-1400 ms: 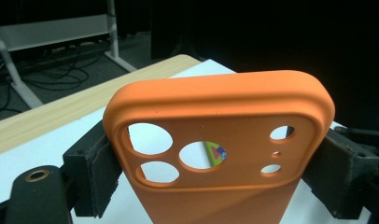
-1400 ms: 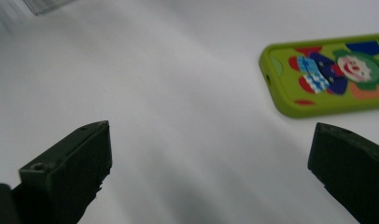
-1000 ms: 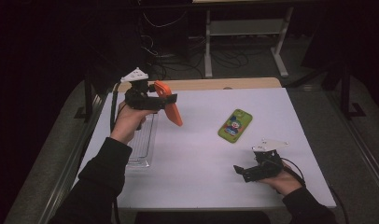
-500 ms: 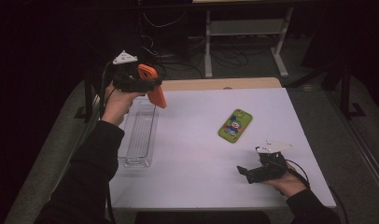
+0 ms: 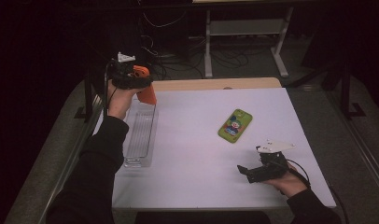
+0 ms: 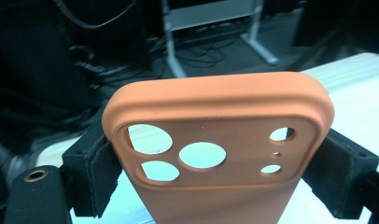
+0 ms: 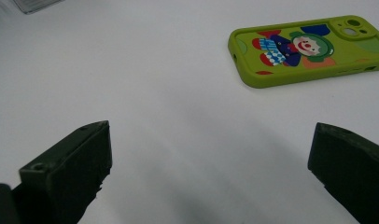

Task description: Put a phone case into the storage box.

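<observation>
A: From the high view, where is the work?
B: The left gripper (image 5: 142, 80) is raised over the far end of the clear tray (image 5: 140, 135) at the table's (image 5: 197, 177) left edge, with the orange phone case (image 5: 145, 91) hanging down from its jaws. The right gripper (image 5: 249, 172) rests low near the front right corner, apart from the green phone case (image 5: 235, 125) lying flat mid-table.

A: And the left gripper view?
B: The jaws are clamped on the orange phone case (image 6: 215, 154) by its two long edges, camera holes upward, dark floor and a stand behind.

A: The right gripper view?
B: Its jaws are spread wide with nothing between them, bare table below; the green phone case (image 7: 309, 49) lies ahead, to the right.

A: So which step?
B: Carrying, I'd judge. Next likely means lowering the orange case level into the tray, then letting go without it catching on the tray wall.
</observation>
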Demonstrator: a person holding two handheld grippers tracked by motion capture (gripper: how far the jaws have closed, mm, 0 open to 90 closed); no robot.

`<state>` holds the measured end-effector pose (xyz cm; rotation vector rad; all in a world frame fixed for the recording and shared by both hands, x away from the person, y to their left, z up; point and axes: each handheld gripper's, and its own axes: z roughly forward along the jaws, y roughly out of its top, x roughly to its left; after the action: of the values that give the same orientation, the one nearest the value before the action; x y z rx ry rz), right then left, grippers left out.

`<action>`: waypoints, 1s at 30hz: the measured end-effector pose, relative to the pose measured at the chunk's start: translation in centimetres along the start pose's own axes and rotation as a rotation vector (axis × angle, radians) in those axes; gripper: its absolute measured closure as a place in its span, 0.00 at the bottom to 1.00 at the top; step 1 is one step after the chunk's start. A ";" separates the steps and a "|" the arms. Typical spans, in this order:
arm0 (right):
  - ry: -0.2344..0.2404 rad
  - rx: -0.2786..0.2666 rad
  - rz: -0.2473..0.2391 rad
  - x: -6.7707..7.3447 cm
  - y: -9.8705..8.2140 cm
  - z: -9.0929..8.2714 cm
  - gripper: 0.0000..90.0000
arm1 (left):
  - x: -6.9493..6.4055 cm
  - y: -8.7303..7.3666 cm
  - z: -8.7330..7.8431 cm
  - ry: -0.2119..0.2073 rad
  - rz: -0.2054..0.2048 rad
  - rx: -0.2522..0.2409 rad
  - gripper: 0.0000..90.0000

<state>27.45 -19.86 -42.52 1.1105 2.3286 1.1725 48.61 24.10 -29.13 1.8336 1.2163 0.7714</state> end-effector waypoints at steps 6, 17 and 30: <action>-0.004 -0.005 0.001 0.0 0.1 -0.1 0.00 | -0.1 -1.0 1.6 0.075 -0.021 0.041 0.16; -0.005 -0.010 -0.003 0.0 0.1 -0.1 0.00 | -0.4 -3.2 4.0 0.189 -0.037 0.112 0.16; -0.002 -0.012 -0.002 0.1 0.2 -0.2 0.00 | -0.4 -5.1 5.8 0.230 -0.073 0.155 0.14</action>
<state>27.34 -19.83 -42.22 1.1039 2.3176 1.1828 50.87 23.32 -36.48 1.8498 1.5193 0.8870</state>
